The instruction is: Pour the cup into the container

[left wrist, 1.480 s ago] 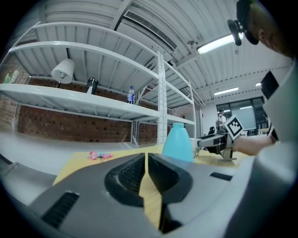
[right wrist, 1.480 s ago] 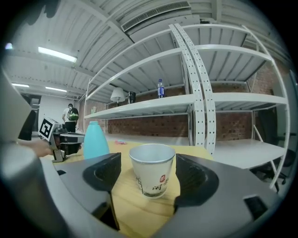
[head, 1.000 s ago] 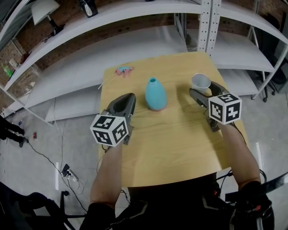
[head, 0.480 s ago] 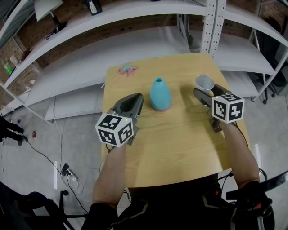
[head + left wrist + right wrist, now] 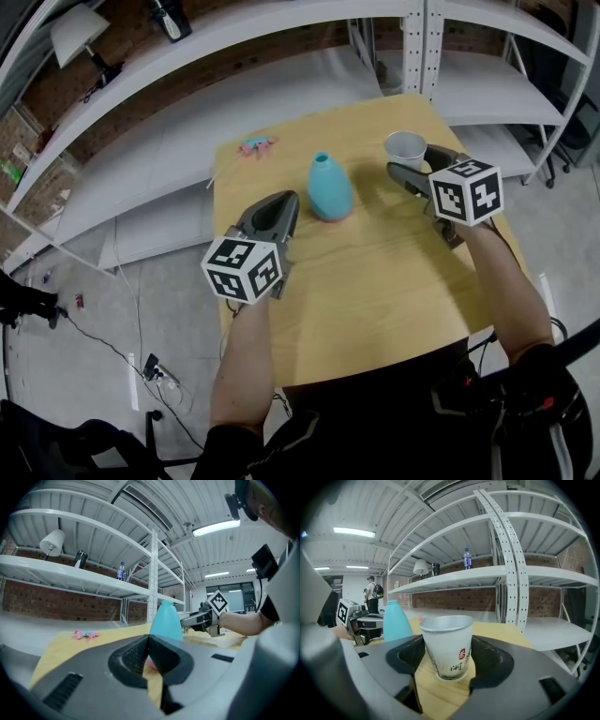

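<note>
On table [image 5: 375, 281], far right: cup [image 5: 446, 646] upright between my closing right fingers [image 5: 487, 660], untouched; container [image 5: 328, 187] leftward; left fingers [image 5: 133, 656] shut, empty.

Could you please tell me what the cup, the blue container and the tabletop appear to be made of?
Paper cup: white, matte paper, with a rolled rim and a printed red mark.
Blue container: smooth, even matte shell; ceramic or plastic, I can't tell which.
Tabletop: pale wood grain with a satin look; probably laminate or veneer.
</note>
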`<move>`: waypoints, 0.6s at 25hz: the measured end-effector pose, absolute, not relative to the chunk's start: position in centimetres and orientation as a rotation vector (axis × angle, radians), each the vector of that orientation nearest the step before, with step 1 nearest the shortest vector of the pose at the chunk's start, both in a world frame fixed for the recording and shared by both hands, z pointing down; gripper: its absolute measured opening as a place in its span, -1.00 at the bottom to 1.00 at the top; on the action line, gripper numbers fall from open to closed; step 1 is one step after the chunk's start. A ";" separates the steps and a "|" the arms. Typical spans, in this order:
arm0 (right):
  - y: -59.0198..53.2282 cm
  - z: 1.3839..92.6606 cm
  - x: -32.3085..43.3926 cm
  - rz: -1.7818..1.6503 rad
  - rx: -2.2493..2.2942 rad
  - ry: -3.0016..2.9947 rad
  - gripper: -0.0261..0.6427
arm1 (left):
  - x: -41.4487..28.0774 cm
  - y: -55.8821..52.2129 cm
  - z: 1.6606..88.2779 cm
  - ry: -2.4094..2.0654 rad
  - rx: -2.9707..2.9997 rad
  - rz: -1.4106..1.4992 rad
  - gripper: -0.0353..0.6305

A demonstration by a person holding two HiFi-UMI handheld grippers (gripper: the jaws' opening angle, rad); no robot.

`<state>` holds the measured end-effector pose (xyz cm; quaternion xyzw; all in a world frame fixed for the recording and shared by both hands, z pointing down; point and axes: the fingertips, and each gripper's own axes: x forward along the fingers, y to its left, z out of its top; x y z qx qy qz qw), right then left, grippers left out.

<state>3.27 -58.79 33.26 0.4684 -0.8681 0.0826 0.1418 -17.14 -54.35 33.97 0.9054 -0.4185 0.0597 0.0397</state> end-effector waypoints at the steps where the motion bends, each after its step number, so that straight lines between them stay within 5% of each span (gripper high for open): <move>1: -58.7 32.7 3.0 0.224 1.346 -2.510 0.01 | -17.1 -54.3 34.0 -1.280 2.774 0.185 -0.89; 15: -57.9 24.8 -1.4 -0.063 1.217 -2.525 0.00 | -16.7 -54.1 34.1 -1.251 2.788 0.187 -0.89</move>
